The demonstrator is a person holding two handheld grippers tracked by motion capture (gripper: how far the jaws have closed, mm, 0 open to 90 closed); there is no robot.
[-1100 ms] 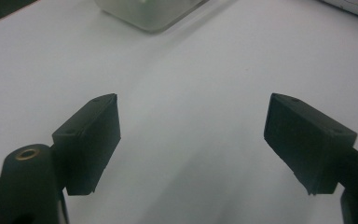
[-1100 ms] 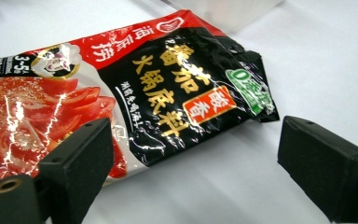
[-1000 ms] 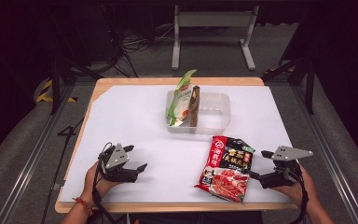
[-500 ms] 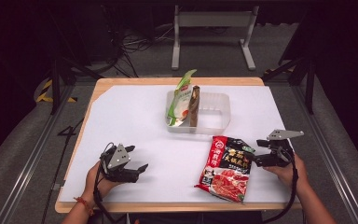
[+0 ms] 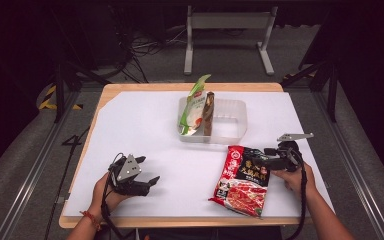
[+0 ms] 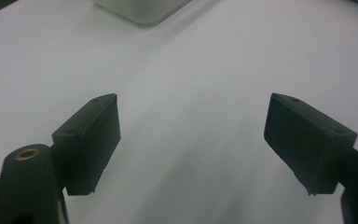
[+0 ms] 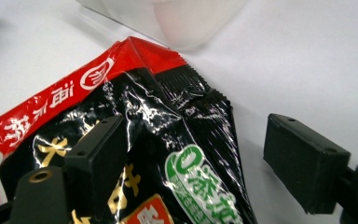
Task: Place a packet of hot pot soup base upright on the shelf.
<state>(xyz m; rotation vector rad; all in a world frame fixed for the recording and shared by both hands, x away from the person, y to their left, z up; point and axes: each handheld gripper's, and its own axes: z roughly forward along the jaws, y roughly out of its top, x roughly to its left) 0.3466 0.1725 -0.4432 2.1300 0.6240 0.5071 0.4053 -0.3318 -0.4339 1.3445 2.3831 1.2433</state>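
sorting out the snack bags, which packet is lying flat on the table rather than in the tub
The red and black foil packet lies flat on the white table, by the right tool. The green and white packet and brown packet stand in the clear plastic tub.

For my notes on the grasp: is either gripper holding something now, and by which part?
Nothing is held yet. The right gripper has its closing jaws around the red-and-black plastic food packet's upper right edge, not pressing. The left gripper is open.
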